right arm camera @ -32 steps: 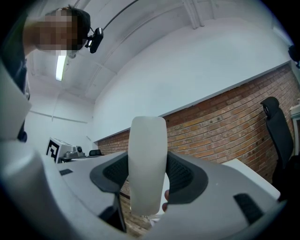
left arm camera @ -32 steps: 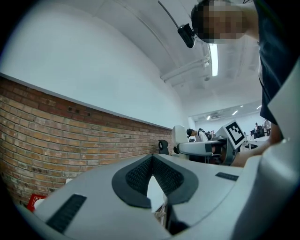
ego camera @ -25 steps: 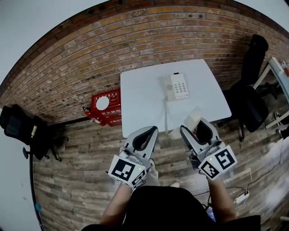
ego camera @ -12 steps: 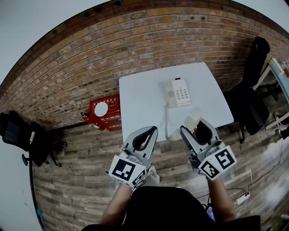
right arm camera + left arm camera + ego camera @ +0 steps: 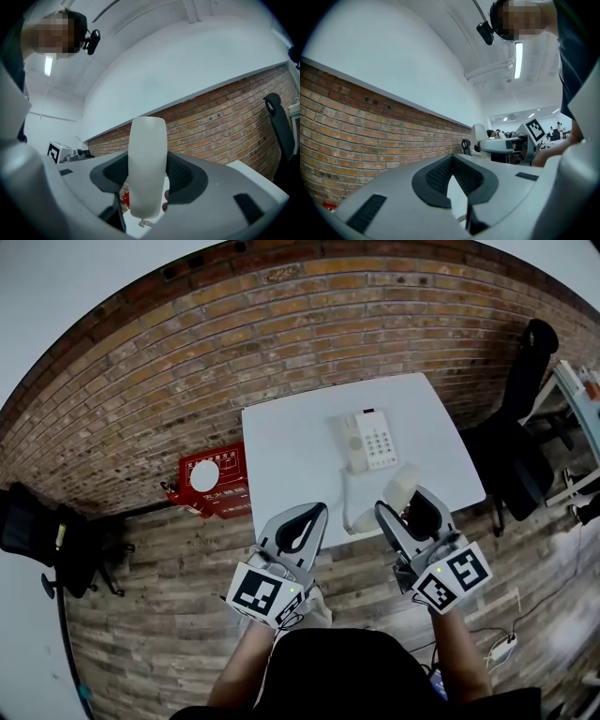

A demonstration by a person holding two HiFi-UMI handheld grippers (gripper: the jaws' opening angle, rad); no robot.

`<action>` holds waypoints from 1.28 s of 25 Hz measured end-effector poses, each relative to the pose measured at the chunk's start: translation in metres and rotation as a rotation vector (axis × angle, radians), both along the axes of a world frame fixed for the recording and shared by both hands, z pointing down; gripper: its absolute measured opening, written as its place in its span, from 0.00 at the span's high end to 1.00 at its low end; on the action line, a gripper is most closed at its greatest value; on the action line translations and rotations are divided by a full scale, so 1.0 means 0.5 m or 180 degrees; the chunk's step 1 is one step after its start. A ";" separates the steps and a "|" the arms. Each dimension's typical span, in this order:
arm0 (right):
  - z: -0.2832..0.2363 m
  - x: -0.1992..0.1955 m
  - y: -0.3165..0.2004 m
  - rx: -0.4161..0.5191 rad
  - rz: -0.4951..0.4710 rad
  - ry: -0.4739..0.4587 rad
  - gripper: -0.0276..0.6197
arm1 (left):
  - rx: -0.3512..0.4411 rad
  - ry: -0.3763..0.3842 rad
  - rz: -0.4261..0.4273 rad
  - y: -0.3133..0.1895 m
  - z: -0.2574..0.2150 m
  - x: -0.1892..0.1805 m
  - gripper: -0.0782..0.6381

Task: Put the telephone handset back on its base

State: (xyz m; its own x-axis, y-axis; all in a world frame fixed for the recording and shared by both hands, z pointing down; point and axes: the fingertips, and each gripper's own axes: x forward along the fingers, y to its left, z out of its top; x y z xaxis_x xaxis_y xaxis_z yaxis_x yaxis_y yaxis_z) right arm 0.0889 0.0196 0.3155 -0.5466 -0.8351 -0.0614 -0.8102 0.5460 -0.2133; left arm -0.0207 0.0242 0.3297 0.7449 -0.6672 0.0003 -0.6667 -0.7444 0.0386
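A white telephone base [image 5: 367, 440] with a keypad lies on the white table [image 5: 281, 456], towards its far right. Its cord [image 5: 344, 486] runs towards the near table edge. My right gripper [image 5: 405, 505] is shut on the white handset [image 5: 400, 486], holding it upright over the table's near edge, short of the base. In the right gripper view the handset [image 5: 147, 140] stands between the dark pads of the right gripper [image 5: 147, 164]. My left gripper [image 5: 313, 511] hovers at the near table edge, shut and empty; in its own view the left gripper [image 5: 451, 159] shows its tips meeting.
A brick wall [image 5: 187, 362] runs behind the table. A red box [image 5: 212, 482] sits on the wooden floor at the table's left. Black chairs stand at the right [image 5: 518, 456] and far left [image 5: 37, 526]. A power strip [image 5: 501, 649] lies on the floor at lower right.
The table and base have drifted slightly nearer and lower in the head view. Both grippers keep the same pose, the handset still held.
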 end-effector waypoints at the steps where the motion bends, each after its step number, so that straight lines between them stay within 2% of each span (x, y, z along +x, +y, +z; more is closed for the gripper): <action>1: -0.001 -0.003 -0.007 -0.0003 0.0012 0.0008 0.59 | -0.0002 0.0009 0.0013 -0.007 0.000 -0.003 0.88; 8: -0.001 -0.042 -0.055 -0.0060 0.0094 0.0056 0.59 | -0.0033 0.0053 0.0123 -0.053 0.002 -0.034 0.88; 20: 0.002 -0.126 -0.126 -0.0112 0.0230 0.0109 0.59 | -0.0079 0.0130 0.0203 -0.131 0.013 -0.131 0.88; 32: 0.012 -0.165 -0.161 -0.0182 0.0416 0.0126 0.59 | -0.0148 0.0167 0.0328 -0.162 0.032 -0.187 0.88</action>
